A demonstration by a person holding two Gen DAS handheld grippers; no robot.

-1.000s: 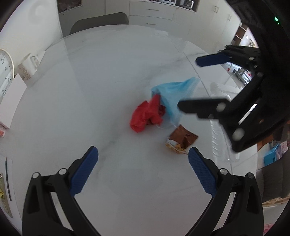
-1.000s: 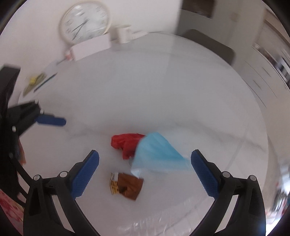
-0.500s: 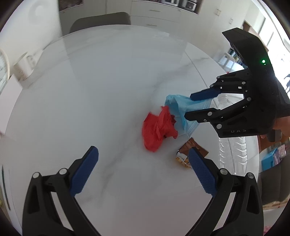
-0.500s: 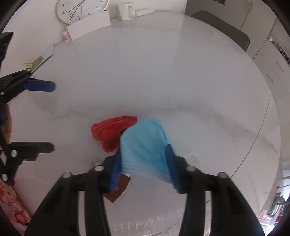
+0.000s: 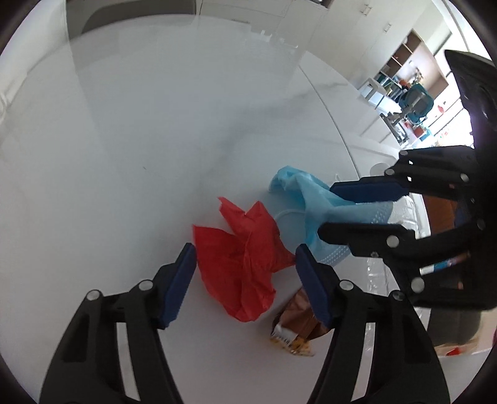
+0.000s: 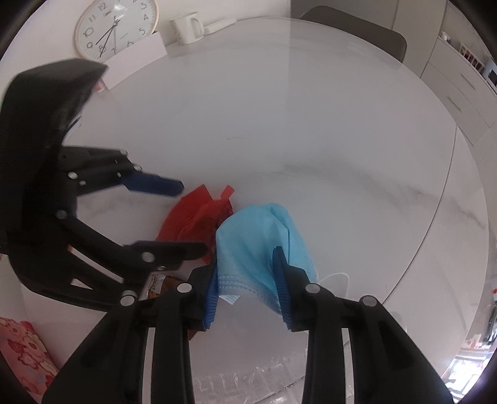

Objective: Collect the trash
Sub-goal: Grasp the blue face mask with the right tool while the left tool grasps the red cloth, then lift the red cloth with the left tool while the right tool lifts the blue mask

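A: Lighting?
B: Bright, even daylight. The window area at the right edge of the left view is washed out. The white table (image 5: 130,161) shows soft glare and faint shadows.
A: Picture quality?
B: Strong fisheye bending, dark corners. The clock (image 6: 115,28) stays readable; the left gripper (image 6: 186,217) is slightly smeared.

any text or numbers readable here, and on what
"9", "10", "11", "12", "1", "3", "4", "5", "7", "8": clock face, some numerals partly hidden or cut off.
Small print under the clock's centre: too blurred to read.
Wrapper print: too small to read.
Mug: none visible.
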